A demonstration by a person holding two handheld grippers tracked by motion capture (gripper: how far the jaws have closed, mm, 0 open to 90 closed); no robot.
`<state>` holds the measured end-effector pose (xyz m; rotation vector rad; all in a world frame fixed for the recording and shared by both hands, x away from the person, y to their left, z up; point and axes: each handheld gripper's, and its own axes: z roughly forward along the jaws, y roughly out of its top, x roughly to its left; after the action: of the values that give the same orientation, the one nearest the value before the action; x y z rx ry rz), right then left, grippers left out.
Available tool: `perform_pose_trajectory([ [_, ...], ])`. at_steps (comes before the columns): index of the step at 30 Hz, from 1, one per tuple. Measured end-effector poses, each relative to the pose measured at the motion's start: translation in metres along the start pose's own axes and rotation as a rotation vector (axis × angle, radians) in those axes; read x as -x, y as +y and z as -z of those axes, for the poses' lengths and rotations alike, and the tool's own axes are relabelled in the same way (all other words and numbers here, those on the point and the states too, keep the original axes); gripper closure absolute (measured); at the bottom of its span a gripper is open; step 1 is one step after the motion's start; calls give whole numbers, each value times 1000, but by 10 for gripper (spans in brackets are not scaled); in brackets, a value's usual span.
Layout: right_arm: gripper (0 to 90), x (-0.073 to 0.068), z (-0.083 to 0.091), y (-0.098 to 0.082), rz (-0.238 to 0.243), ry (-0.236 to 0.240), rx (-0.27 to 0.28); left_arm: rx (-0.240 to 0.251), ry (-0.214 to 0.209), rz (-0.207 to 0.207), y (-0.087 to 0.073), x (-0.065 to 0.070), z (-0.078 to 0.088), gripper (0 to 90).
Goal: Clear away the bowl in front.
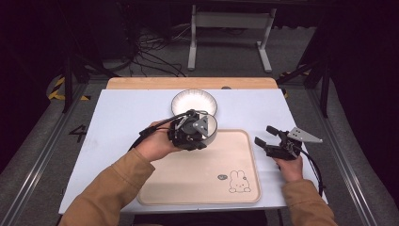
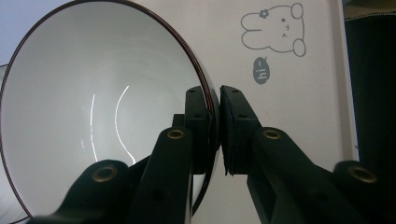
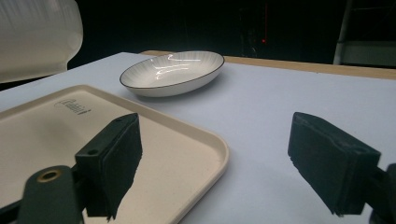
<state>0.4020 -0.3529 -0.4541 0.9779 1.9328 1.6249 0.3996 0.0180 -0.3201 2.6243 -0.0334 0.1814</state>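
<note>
A white bowl point(image 1: 210, 126) with a dark rim hangs over the far left part of the beige tray point(image 1: 197, 181). My left gripper point(image 1: 197, 137) is shut on its rim; in the left gripper view the two pads point(image 2: 232, 122) pinch the thin edge of the bowl point(image 2: 93, 112), one pad inside and one outside. My right gripper point(image 1: 262, 134) stands open just off the tray's right edge, pointing left, with nothing between its jaws point(image 3: 215, 135). The held bowl's ribbed outside point(image 3: 37, 37) shows at the upper left of the right gripper view.
A second shallow white dish point(image 1: 194, 100) sits on the white table sheet point(image 1: 127, 113) just beyond the tray, also in the right gripper view point(image 3: 173, 72). The tray carries a rabbit drawing point(image 1: 239, 181) near its front right corner. A wooden strip point(image 1: 188, 83) borders the far edge.
</note>
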Motion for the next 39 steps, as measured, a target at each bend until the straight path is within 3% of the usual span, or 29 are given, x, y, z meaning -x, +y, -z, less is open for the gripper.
perform_pose_trajectory([
  [22,178,0,0,0,-1,2,1,-87,-99,-28,-4,7,-28,833],
  [39,177,1,0,0,-5,2,1,-125,-141,-12,-8,7,-38,836],
])
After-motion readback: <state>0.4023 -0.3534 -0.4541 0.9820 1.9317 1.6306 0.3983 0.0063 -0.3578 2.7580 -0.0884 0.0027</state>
